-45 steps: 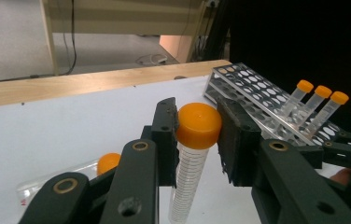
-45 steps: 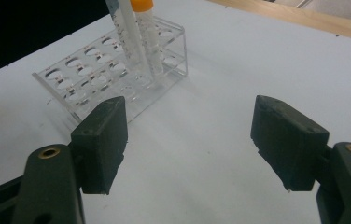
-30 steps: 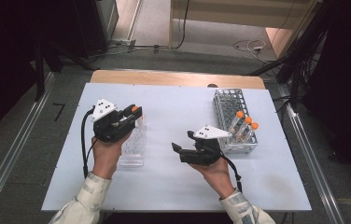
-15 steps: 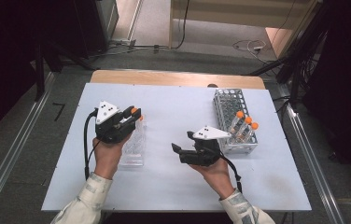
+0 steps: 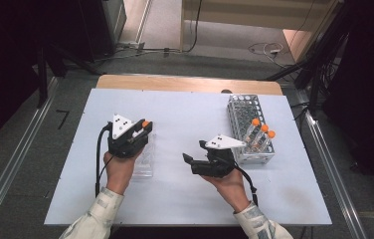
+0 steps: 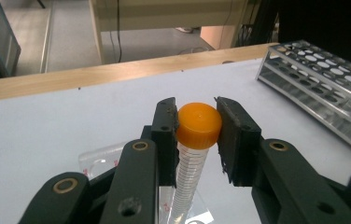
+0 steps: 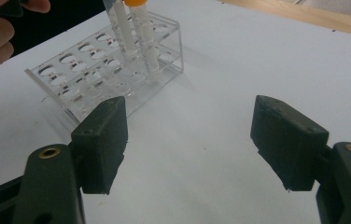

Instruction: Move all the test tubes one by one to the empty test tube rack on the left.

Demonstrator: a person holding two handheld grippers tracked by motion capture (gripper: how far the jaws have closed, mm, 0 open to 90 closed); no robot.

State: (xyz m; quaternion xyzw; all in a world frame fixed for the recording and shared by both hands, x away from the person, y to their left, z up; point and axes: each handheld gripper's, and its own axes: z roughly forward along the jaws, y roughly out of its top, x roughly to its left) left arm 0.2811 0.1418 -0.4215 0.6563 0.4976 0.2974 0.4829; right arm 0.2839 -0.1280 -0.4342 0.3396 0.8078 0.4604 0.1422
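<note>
Left gripper [image 6: 197, 128] clamped on orange-capped clear plastic tube [image 6: 193, 154], over clear plastic rack [image 5: 144, 158] at table's left. Lower straight, slowly, into a hole. Right gripper [image 7: 190, 140] wide, empty.

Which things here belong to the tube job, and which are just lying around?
In the job:
- left gripper, shut on the orange-capped clear plastic tube
- clear plastic rack under it
- open right gripper

Lying about:
- metal rack holding three orange-capped tubes
- white table
</note>
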